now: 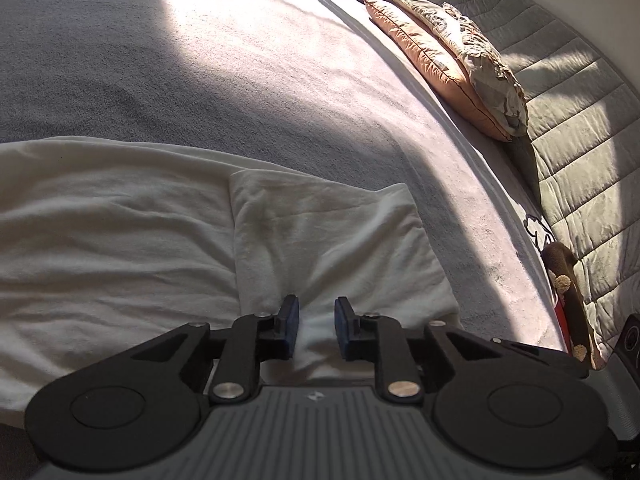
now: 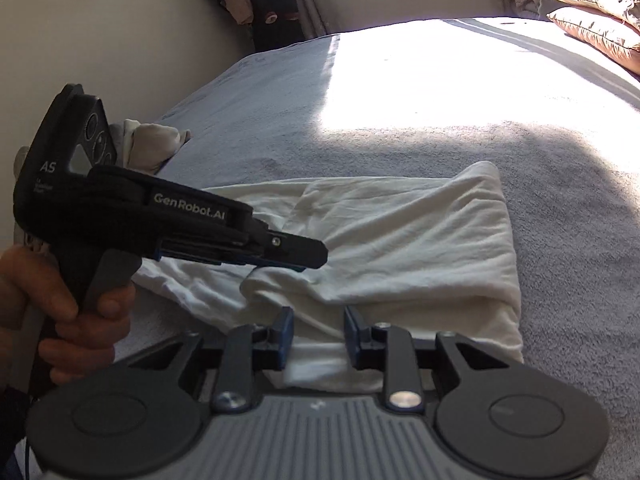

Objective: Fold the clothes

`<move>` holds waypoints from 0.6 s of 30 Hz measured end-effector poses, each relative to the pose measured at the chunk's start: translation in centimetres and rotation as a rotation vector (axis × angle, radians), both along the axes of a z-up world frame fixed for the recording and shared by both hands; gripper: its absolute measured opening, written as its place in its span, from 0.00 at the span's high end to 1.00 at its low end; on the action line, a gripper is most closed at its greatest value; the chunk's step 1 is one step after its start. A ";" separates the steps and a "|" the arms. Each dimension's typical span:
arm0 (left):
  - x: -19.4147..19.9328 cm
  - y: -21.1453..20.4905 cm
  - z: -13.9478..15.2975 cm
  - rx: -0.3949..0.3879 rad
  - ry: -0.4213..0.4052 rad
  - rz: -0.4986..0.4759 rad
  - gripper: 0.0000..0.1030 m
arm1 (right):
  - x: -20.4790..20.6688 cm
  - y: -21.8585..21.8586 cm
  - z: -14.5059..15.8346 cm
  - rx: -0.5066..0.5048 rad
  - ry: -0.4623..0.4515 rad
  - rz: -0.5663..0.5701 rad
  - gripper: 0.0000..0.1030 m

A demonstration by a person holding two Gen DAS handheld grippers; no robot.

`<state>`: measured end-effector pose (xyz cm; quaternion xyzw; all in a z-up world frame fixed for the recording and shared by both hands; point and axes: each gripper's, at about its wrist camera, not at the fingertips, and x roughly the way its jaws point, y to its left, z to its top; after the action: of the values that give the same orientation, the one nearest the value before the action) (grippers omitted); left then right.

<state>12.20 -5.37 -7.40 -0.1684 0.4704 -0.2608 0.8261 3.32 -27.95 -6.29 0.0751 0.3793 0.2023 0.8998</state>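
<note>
A white garment [image 1: 120, 240] lies spread on the bed, with one part folded over on top [image 1: 332, 232]. My left gripper [image 1: 317, 320] hovers just over the near edge of that folded part. Its blue pads [image 1: 290, 320] stand apart, with cloth lying between them and not pinched. In the right wrist view the same garment [image 2: 400, 240] shows as a folded white rectangle. My right gripper [image 2: 319, 330] is open over its near edge, gripping nothing. A hand [image 2: 80, 312] holds the left gripper [image 2: 316, 258] over the garment's left part.
The bed cover [image 1: 240, 80] is grey-lilac, half in bright sunlight. Two pillows [image 1: 440, 60] lean on a quilted grey headboard [image 1: 580, 120], and a brown plush toy [image 1: 568, 280] lies by it. Crumpled clothes [image 2: 148, 140] sit at the bed's left edge near the wall.
</note>
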 end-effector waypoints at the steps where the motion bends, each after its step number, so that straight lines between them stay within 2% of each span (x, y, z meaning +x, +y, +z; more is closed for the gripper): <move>1: -0.2 0.2 0.1 -0.003 0.007 0.010 0.79 | 0.0 -1.3 0.4 0.000 -0.010 -0.031 0.67; 3: -0.7 0.6 0.4 0.006 0.001 0.021 0.79 | 0.6 -3.7 0.6 0.002 -0.001 -0.107 0.64; 5: -1.3 0.7 0.5 0.013 -0.005 0.022 0.79 | 1.2 -5.5 0.3 -0.025 0.011 -0.199 0.57; 6: -1.7 0.6 0.5 0.018 -0.009 0.019 0.78 | 1.5 -6.3 -0.1 -0.004 0.026 -0.221 0.53; 8: -2.3 0.3 0.6 0.034 -0.023 0.014 0.77 | 2.3 -7.7 -1.1 0.061 0.062 -0.246 0.53; 11: -2.7 -0.1 0.6 0.062 -0.043 0.019 0.77 | 2.7 -9.4 -2.5 0.304 0.172 -0.271 0.53; 12: -2.7 -0.1 0.5 0.064 -0.044 0.020 0.77 | 2.8 -9.6 -2.6 0.338 0.190 -0.267 0.59; 13: -2.6 0.0 0.4 0.060 -0.042 0.021 0.77 | 2.8 -9.5 -2.6 0.329 0.192 -0.269 0.74; 14: -2.6 0.1 0.4 0.053 -0.038 0.024 0.77 | 2.8 -9.4 -2.6 0.300 0.186 -0.276 0.84; 15: -2.5 0.1 0.4 0.046 -0.034 0.027 0.77 | 2.7 -9.4 -2.5 0.284 0.182 -0.280 0.88; 18: -2.4 0.2 0.4 0.022 -0.021 0.039 0.77 | 2.2 -9.5 -2.1 0.255 0.167 -0.286 0.90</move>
<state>9.80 -5.18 -7.00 -0.1658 0.4613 -0.2411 0.8376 5.56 -37.46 -8.38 0.2580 0.4093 0.1118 0.8680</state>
